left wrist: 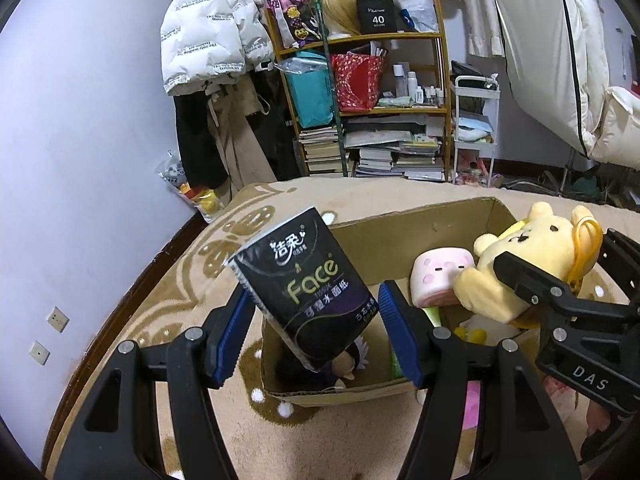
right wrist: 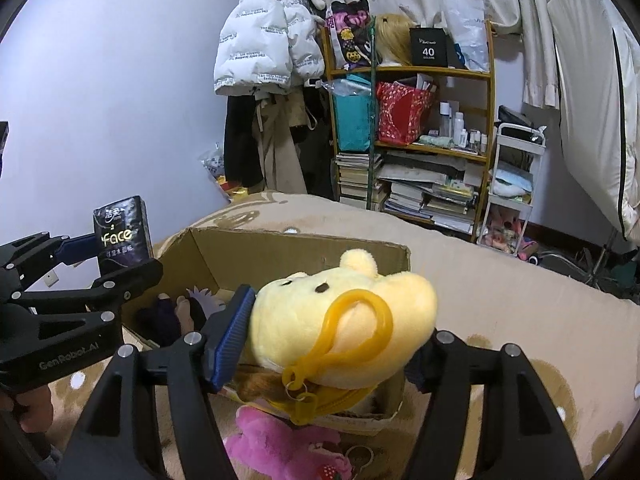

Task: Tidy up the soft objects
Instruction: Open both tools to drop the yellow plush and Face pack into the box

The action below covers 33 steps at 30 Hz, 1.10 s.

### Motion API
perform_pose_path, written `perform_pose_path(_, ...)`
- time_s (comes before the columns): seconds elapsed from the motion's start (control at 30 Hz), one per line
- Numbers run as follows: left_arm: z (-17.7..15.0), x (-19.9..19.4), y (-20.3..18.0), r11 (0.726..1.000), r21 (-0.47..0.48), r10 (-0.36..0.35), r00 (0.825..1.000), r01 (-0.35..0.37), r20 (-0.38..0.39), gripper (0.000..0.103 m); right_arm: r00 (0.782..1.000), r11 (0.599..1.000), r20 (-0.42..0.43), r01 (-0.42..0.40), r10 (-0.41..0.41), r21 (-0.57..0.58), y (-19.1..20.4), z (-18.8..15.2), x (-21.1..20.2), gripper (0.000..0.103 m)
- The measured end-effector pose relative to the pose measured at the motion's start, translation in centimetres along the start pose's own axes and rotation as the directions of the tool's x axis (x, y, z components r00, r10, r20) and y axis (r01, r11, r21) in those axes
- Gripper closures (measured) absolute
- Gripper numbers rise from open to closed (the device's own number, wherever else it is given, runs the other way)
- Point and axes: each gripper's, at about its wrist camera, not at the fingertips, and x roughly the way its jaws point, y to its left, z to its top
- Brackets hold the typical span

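Note:
My left gripper [left wrist: 316, 332] holds a black "Face" tissue pack [left wrist: 304, 288], tilted, over the near left corner of an open cardboard box [left wrist: 400, 232]; it also shows in the right wrist view [right wrist: 122, 236]. My right gripper [right wrist: 328, 340] is shut on a yellow plush bear [right wrist: 340, 320] with a yellow loop clip, held over the box's right side; the bear also shows in the left wrist view [left wrist: 520, 264]. Inside the box lie a pink-and-white plush [left wrist: 440, 276] and a dark plush doll [left wrist: 320, 368].
The box sits on a beige patterned blanket [right wrist: 520, 300]. A pink plush [right wrist: 280, 444] lies on the blanket in front of the box. Behind stand a wooden shelf [left wrist: 372, 108] with books and bags, hanging coats [left wrist: 212, 40] and a white cart [left wrist: 476, 128].

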Motion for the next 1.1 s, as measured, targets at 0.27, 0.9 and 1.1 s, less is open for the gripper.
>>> perform_pose_path(0.27,-0.4,0.1,-0.4,1.0,0.019,0.003,1.0,-0.003,-0.01,0.033,1.0,1.0,-0.027,-0.015,0.015,0.016,-0.2,-0.2,0.3,0.031)
perform_pose_path(0.9,-1.5,-3.3,-0.2,1.0,0.006,0.02,1.0,-0.02,-0.022,0.005,1.0,0.995,0.001,-0.003,0.003,0.1,-1.7,0.1,-5.4,0.0)
perform_pose_path(1.1,-2.3,-4.9,-0.7,1.0,0.021,0.013,1.0,-0.012,-0.028,0.005,0.997,0.98,-0.072,0.024,-0.01,0.197,-3.3,-0.9,-7.1,0.0)
